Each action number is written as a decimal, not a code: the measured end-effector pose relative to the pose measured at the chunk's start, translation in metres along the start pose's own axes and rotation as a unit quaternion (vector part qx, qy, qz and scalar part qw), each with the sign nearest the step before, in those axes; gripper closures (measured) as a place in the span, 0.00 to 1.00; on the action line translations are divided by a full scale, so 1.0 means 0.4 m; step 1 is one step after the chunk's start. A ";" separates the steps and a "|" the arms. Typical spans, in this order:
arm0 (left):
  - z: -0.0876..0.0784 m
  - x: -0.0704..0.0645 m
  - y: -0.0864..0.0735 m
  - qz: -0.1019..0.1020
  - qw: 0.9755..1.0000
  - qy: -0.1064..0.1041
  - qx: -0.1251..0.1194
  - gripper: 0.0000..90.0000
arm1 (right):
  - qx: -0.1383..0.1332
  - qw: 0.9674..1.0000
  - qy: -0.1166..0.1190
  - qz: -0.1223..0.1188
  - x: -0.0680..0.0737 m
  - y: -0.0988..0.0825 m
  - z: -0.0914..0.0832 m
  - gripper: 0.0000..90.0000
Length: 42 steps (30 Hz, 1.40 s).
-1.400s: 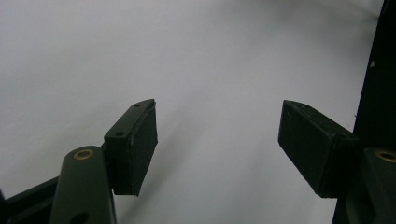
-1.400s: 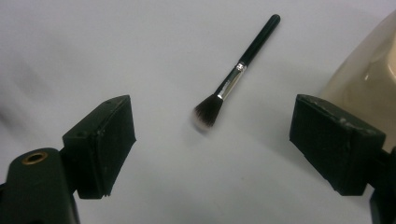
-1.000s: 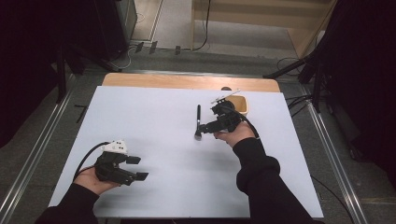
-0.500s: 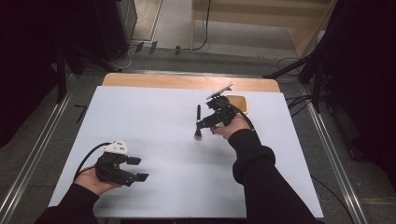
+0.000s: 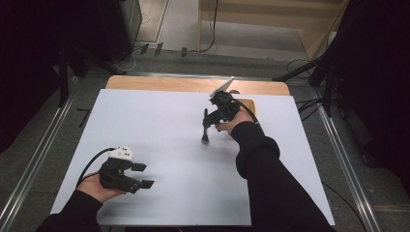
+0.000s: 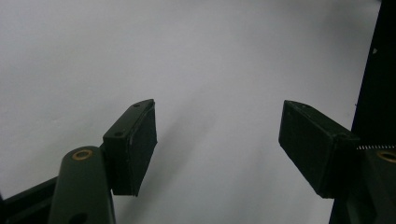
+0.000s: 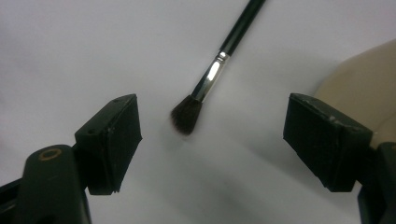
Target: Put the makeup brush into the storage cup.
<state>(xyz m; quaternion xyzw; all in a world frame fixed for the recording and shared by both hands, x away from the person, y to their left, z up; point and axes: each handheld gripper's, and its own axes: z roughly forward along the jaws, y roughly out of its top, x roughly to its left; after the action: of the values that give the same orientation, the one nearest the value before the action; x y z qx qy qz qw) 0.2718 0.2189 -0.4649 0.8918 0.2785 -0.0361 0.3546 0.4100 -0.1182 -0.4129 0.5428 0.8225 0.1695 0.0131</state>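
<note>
Left gripper (image 5: 140, 175): held low at the near left of the bench (image 5: 159, 125), well apart from the brush (image 5: 205, 126) and to its left. Its fingers (image 6: 133, 144) are spread wide with only bare white surface between them; it holds nothing.

Brush: lies flat on the white bench, right of centre toward the far side. In the high view the dark tuft points toward the person and the thin black handle runs away toward the far edge. In the right gripper view (image 7: 205, 86) the tuft, silver ferrule and black handle lie free on the surface, nothing touching them.

Right gripper (image 5: 216, 113): just right of the brush, beside its handle, held by the right hand (image 5: 232, 123). Its fingers (image 7: 112, 140) are spread wide, and the tuft shows ahead in the gap between them, not yet between the pads.

Wood patch (image 5: 249, 104): a tan board corner behind the right gripper, just right of the brush; no part in the work that I can tell.

Done: by my reading, only the approach; the right gripper is lined up near the brush.

Left: the grasp itself and anything after it. The brush is not gripped or lifted, so the work looks to be at its start.
</note>
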 end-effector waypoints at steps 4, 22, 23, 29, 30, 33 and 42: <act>0.002 0.001 0.000 0.000 1.000 0.001 0.003 0.31 | 0.018 1.000 -0.007 0.007 -0.002 0.016 0.007 0.24; 0.005 -0.008 0.002 0.015 1.000 -0.002 0.004 0.31 | 0.034 0.998 -0.025 0.050 0.015 0.055 0.053 0.27; 0.005 -0.007 0.002 0.015 1.000 -0.003 0.005 0.31 | 0.033 0.998 -0.026 0.050 0.018 0.058 0.057 0.27; 0.006 -0.006 0.004 0.016 1.000 -0.008 0.003 0.31 | 0.040 0.997 -0.040 0.058 0.036 0.073 0.080 0.27; 0.007 -0.006 0.004 0.016 1.000 -0.010 0.002 0.31 | 0.042 0.997 -0.040 0.060 0.037 0.075 0.083 0.27; 0.009 -0.007 0.008 0.018 1.000 -0.010 0.004 0.31 | 0.043 0.996 -0.042 0.068 0.040 0.079 0.088 0.27; 0.010 -0.007 0.008 0.019 1.000 -0.010 0.007 0.31 | 0.053 0.992 -0.046 0.105 0.038 0.088 0.111 0.28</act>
<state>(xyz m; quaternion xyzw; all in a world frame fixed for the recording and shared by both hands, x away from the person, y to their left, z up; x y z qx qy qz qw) 0.2716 0.2131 -0.4650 0.8988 0.2579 -0.0403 0.3520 0.4441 -0.0806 -0.4420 0.6335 0.7671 0.1012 0.0040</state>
